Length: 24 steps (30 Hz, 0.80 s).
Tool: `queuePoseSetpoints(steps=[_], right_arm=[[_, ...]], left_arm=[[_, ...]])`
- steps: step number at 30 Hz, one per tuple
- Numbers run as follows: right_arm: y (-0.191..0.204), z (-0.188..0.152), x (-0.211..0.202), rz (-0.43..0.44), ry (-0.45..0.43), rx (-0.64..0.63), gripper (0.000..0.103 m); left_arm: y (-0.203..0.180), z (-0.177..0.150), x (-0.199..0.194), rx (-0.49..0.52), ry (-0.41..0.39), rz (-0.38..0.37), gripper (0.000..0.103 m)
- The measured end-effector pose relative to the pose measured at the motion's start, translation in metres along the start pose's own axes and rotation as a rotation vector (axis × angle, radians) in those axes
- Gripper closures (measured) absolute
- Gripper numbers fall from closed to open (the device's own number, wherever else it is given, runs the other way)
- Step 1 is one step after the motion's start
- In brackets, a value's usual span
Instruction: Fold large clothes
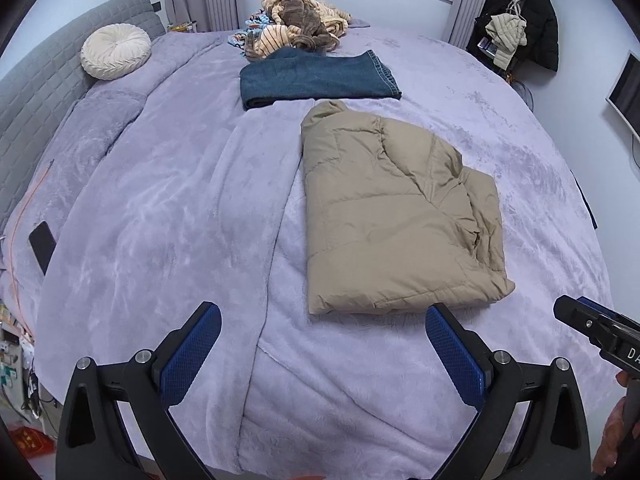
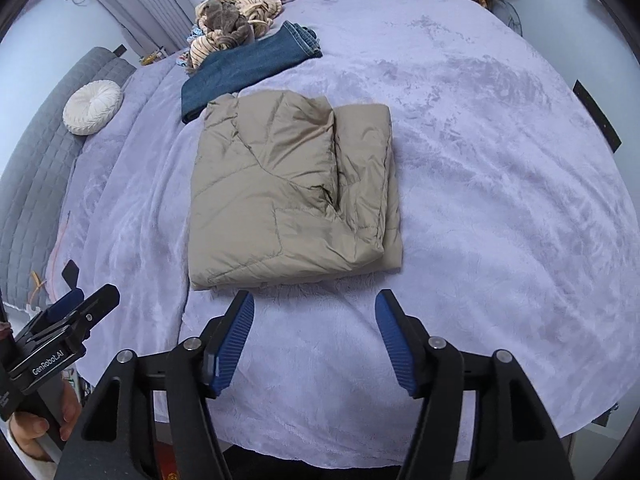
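A tan puffer jacket (image 1: 392,216) lies folded into a rough rectangle on the lilac bed blanket (image 1: 168,200); it also shows in the right wrist view (image 2: 292,196). My left gripper (image 1: 323,316) is open and empty, hovering just short of the jacket's near edge, to its left. My right gripper (image 2: 314,304) is open and empty, just short of the jacket's near edge. Each gripper shows at the edge of the other's view: the right one (image 1: 592,324) and the left one (image 2: 80,312).
Folded blue jeans (image 1: 316,78) lie behind the jacket. A heap of striped and brown clothes (image 1: 296,24) sits at the far end. A round white cushion (image 1: 115,51) rests by the grey headboard (image 1: 36,92). A black phone (image 1: 42,246) lies at the left edge.
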State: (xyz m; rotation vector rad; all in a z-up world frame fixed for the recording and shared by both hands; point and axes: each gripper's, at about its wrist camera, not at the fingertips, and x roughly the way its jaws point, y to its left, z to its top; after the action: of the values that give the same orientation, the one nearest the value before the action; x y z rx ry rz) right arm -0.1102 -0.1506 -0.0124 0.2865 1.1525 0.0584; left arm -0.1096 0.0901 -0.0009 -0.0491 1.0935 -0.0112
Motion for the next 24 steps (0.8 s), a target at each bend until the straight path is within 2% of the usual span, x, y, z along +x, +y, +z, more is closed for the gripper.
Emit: queuePoseSetpoints(steps=[2, 3, 14, 16, 19, 24], right_arm=[[0.005, 0.003, -0.011, -0.009, -0.028, -0.020, 0.028], [0.008, 0.004, -0.016, -0.020, -0.042, -0.030, 0.023], [0.022, 0.013, -0.058, -0.046, -0.159, -0.063, 0.016], [0.024, 0.012, -0.062, -0.052, -0.174, -0.072, 0.000], [0.027, 0.010, -0.067, -0.071, -0.206, -0.092, 0.000], [0.029, 0.009, -0.070, -0.065, -0.197, -0.080, 0.000]], left_arm=[[-0.002, 0.002, -0.011, 0.001, -0.020, 0.004, 0.001], [-0.002, 0.003, -0.016, 0.001, -0.031, 0.004, 0.001], [-0.008, 0.011, -0.061, 0.004, -0.105, 0.015, 0.001], [-0.010, 0.010, -0.066, 0.003, -0.115, 0.018, 0.001], [-0.010, 0.008, -0.070, 0.000, -0.120, 0.019, 0.001], [-0.010, 0.008, -0.072, 0.000, -0.119, 0.024, 0.001]])
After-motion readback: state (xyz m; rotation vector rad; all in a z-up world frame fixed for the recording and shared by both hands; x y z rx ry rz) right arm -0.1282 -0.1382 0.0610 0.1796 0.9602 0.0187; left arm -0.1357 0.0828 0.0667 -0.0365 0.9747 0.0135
